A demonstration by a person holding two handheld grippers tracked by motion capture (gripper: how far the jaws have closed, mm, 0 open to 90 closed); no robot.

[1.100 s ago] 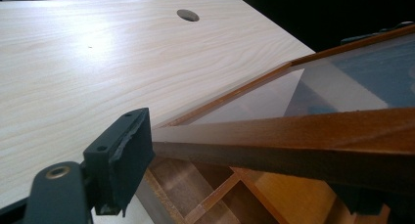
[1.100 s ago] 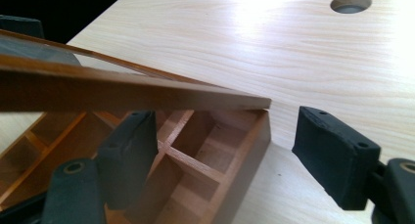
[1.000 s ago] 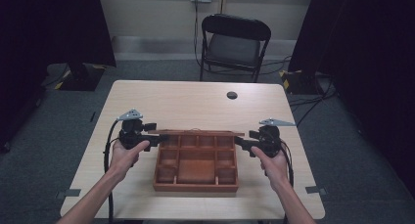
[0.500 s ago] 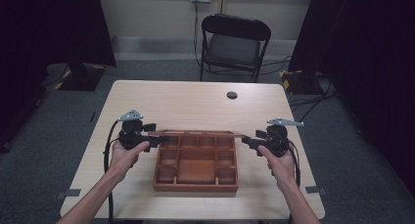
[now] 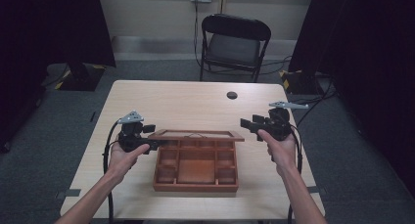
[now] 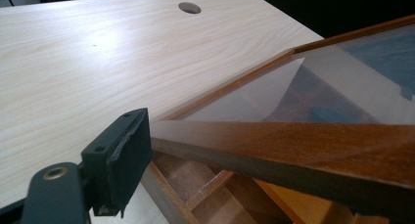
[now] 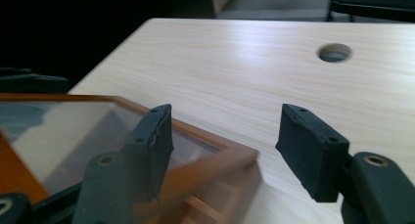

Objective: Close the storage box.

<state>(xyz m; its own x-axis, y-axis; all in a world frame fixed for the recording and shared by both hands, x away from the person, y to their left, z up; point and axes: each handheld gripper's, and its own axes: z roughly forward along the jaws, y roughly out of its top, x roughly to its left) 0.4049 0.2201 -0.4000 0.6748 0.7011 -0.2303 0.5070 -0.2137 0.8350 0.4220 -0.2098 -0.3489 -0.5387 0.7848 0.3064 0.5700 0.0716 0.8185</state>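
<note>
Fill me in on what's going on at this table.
A person holds a gripper in each hand over a wooden compartment box on the table. The left gripper is clamped on the left edge of the box's glass-paned lid, which is raised at an angle above the compartments. The right gripper is open beside the lid's right end, not gripping it. A chair stands beyond the table.

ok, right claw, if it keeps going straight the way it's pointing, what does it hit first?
Probably the lid: its near corner sits low between the open jaws of the right claw. If it clears that, bare table follows. Depth is unclear.
</note>
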